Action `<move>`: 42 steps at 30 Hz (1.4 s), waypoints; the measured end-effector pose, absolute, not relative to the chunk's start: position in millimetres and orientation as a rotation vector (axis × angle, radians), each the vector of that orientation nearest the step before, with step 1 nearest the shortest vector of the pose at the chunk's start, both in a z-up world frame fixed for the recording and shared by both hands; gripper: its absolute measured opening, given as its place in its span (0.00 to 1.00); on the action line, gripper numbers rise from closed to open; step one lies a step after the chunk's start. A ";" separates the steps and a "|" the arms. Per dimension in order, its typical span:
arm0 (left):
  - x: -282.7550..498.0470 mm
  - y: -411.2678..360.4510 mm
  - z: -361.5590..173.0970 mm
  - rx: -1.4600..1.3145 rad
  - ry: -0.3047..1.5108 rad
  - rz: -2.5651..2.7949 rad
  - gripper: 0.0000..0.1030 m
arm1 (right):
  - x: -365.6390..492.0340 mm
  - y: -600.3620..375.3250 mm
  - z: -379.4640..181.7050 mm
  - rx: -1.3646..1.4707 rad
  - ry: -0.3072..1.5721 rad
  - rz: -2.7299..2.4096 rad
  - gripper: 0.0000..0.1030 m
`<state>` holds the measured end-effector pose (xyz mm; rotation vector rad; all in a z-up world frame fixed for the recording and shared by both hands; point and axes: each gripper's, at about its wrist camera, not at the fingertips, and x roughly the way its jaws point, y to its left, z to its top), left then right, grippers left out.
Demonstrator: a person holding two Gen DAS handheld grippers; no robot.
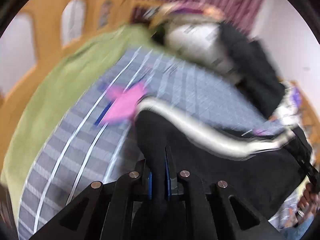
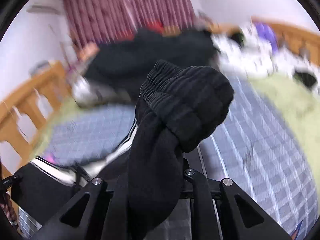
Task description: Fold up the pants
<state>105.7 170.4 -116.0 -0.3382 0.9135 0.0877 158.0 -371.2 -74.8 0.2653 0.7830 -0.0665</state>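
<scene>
The pants (image 1: 210, 166) are black, of a thick soft cloth, with a white stripe along the side that has thin dark lines in it. In the left wrist view the stripe curves from the middle toward the right edge, and the black cloth spreads below it, over the bed (image 1: 190, 92). The left tongs (image 1: 160, 180) are closed on a fold of this black cloth; the blue pads stand close together with the cloth pinched between them.

In the right wrist view the ribbed elastic cuff (image 2: 160, 86) of the pants is bunched up just in front of the camera, and black cloth hangs down from it over the right tongs (image 2: 158, 182). The fingertips are hidden under the cloth, but the tongs are shut on the pants. At the lower left of this view the striped part of the pants continues, and there a hand (image 2: 8, 210) shows at the edge.

The bed has a grey-blue cover with a white check pattern, and a light green blanket (image 1: 66, 84) lies along it. A pink thing (image 1: 126, 102) lies on the cover; it is too blurred to tell what it is. Farther back lies a heap of dark and white clothes (image 2: 144, 60). The bed frame (image 2: 30, 98) is of orange-brown wood. Behind it hangs a dark pink curtain (image 2: 124, 8), with white wall beside. Both views are blurred.
</scene>
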 end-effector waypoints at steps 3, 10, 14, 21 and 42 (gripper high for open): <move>110.8 184.0 -135.5 -0.411 1.002 0.113 0.15 | 153.8 -399.5 -134.2 0.353 0.973 -0.151 0.15; 108.9 188.9 -136.9 -0.338 1.039 0.223 0.36 | 127.6 -429.3 -148.6 0.561 1.074 -0.102 0.27; 100.0 190.8 -132.0 -0.309 1.016 0.213 0.45 | 107.2 -415.9 -118.7 0.340 1.037 -0.185 0.32; 78.5 188.5 -111.8 -0.334 0.904 0.132 0.49 | 96.5 -382.5 -79.3 0.130 0.885 -0.128 0.43; 49.0 190.1 -155.2 -0.345 1.000 0.085 0.64 | 125.7 -332.0 -130.1 0.036 0.974 -0.105 0.41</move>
